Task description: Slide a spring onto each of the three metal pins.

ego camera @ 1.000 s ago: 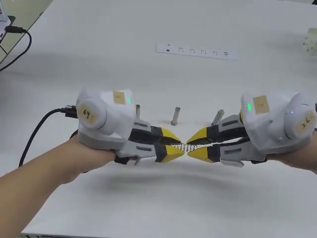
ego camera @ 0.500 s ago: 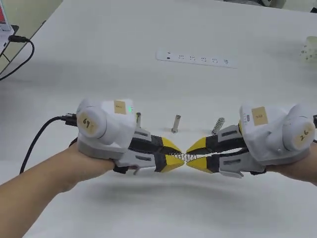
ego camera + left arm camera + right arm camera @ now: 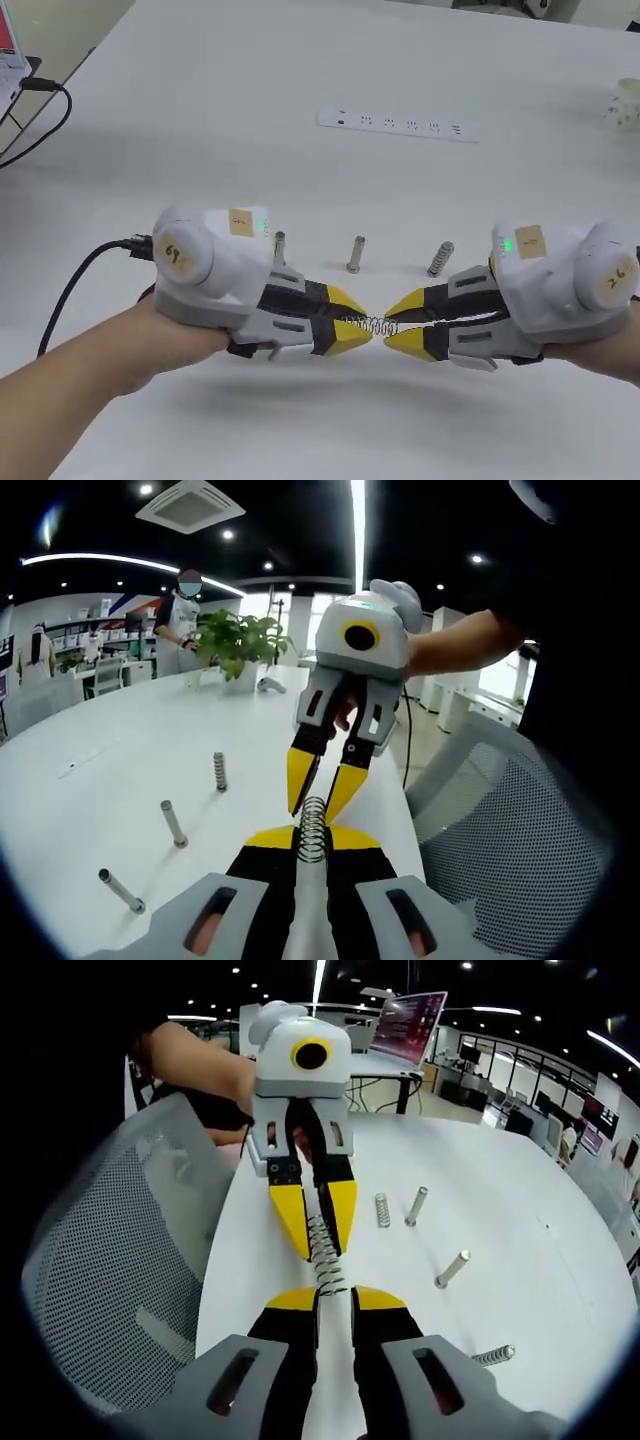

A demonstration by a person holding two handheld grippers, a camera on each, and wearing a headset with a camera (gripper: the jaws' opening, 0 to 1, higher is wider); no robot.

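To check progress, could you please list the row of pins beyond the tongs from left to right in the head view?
left bare pin → middle bare pin → spring-covered pin

It was an open-plan office: long white worktable (image 3: pixel 300 60), grey mesh chair (image 3: pixel 110 1260), green potted plant (image 3: pixel 240 645), recessed ceiling spotlights (image 3: pixel 147 489).

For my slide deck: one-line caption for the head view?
The left hand-held gripper and right hand-held gripper hold one spring; beyond, a pin already carries another.
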